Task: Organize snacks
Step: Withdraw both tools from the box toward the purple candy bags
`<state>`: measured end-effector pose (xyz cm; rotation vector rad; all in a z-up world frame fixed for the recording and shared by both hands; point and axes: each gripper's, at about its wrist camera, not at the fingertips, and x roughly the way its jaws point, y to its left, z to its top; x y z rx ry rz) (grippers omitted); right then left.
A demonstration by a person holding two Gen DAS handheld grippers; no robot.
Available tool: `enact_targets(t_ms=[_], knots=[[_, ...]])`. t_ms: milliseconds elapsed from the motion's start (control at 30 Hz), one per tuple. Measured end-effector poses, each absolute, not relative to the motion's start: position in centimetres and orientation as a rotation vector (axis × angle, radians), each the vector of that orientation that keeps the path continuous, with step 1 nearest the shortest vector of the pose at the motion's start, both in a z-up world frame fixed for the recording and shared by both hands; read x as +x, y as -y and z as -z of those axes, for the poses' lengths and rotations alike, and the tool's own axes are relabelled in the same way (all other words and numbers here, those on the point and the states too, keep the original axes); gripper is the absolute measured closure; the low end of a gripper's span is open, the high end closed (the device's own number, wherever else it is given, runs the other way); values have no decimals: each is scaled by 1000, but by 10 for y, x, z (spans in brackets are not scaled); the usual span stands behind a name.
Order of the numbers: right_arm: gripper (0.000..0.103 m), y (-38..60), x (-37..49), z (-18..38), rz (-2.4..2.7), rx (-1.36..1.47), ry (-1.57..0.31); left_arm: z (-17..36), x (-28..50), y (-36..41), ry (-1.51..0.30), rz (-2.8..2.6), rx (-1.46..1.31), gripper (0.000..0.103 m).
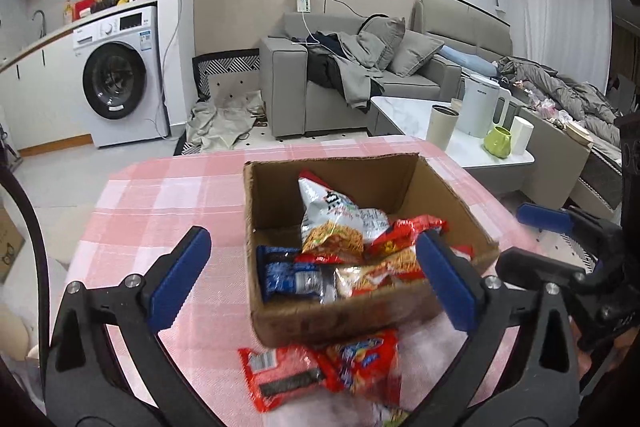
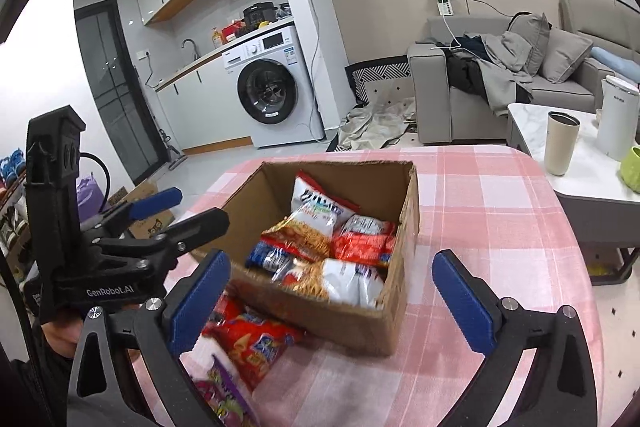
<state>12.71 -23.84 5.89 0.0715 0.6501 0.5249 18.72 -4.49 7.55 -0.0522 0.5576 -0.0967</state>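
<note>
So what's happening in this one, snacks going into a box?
A person holds a hand-held gripper in each hand over a pink checked table. Both the left hand-held gripper and the right hand-held gripper stand open and empty. The cardboard box already holds several snack packets, a blue packet among them. A red packet and a few more lie on the cloth in front of the box, not yet packed.
</note>
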Motion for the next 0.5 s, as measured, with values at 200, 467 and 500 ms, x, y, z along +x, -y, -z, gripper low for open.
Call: enact_targets(t_ms=[200,467,500], knots=[[0,242,105,-54,-522,58,-653,-74,153,37,-558,76,-62,1],[0,239,82,-48,-527,24,-648,-66,121,34,-567,62,-46,1],[0,239,80,-47,-528,22,-649,-65,118,34,-568,59,-46,1]])
